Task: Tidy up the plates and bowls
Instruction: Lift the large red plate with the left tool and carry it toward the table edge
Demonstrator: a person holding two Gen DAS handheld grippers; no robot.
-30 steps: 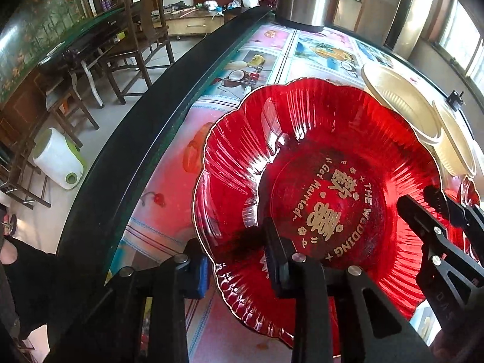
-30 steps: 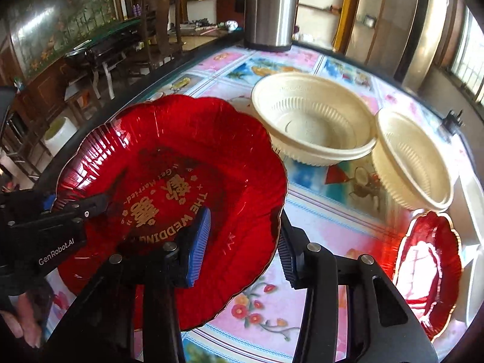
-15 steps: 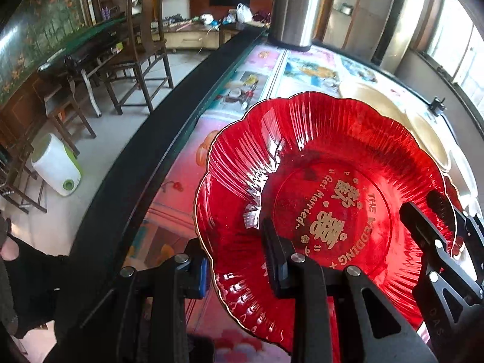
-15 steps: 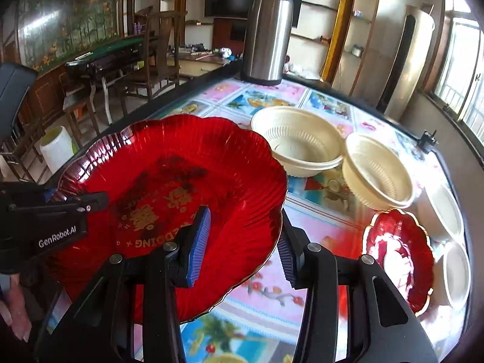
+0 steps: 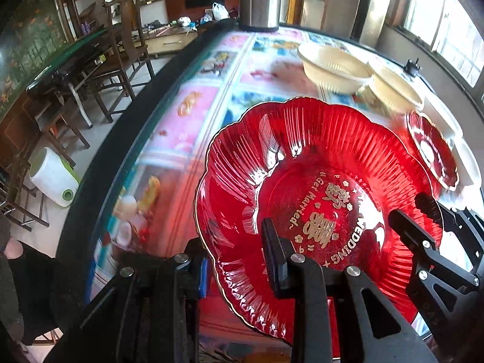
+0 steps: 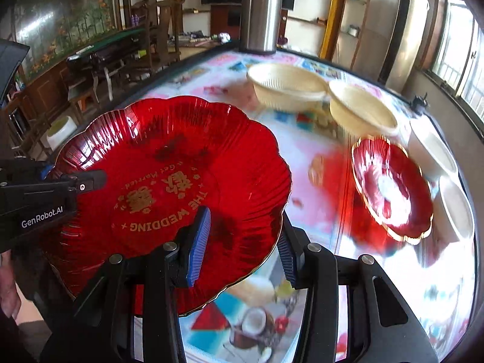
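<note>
A large red scalloped plate with gold "THE WEDDING" lettering is held in the air above the table. My left gripper is shut on its near-left rim. My right gripper is shut on its right rim, and shows in the left wrist view. The plate also shows in the right wrist view, with the left gripper at its left rim. A smaller red plate lies on the table to the right. Two cream bowls stand beyond it.
A steel thermos stands at the table's far edge. White dishes lie along the right edge beside the small red plate. The table has a colourful picture cloth and a dark rim. Chairs stand on the floor at left.
Both grippers have lifted the large red plate up off the table and pulled it back toward me. The bowls and small red plate now sit farther off in view.
</note>
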